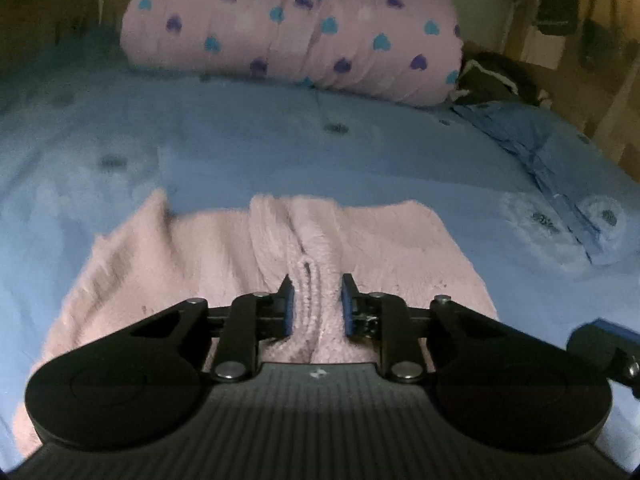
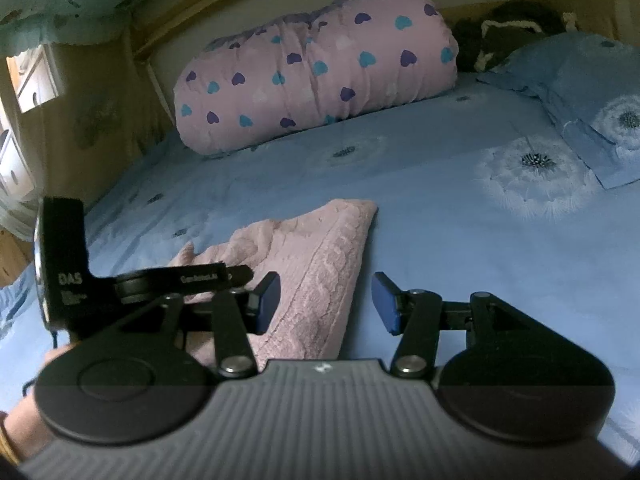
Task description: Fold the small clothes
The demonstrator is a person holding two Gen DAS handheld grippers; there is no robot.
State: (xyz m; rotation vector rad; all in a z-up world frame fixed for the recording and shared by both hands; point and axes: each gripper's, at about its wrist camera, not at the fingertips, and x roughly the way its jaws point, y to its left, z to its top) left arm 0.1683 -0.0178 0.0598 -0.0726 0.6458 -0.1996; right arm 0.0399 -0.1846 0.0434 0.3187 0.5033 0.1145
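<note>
A pink knitted garment (image 1: 256, 280) lies flat on the blue bedsheet (image 1: 280, 152), near the front edge of the bed. The left gripper (image 1: 318, 304) sits low over its near hem, jaws drawn in on a raised ridge of the cable-knit, the blue pads (image 1: 289, 310) pressing the fold from both sides. The garment's far edge runs roughly straight across, with a bunched pleat at the middle and a corner lifted at the far left.

The right gripper (image 2: 326, 304) hangs just past the garment's right edge, fingers spread about halfway with nothing between them but bare sheet; its left pad overlaps the knit's border, though I cannot tell whether it touches. From this side the garment's far corner (image 2: 370, 206) points toward open bed.

Beyond the garment the sheet lies bare up to a rolled pink quilt with hearts (image 2: 316, 72) along the far side. A blue pillow (image 2: 580, 92) fills the right corner, dark cloth (image 1: 492, 76) behind it. A hand (image 2: 24, 416) shows at the lower left of the right wrist view.
</note>
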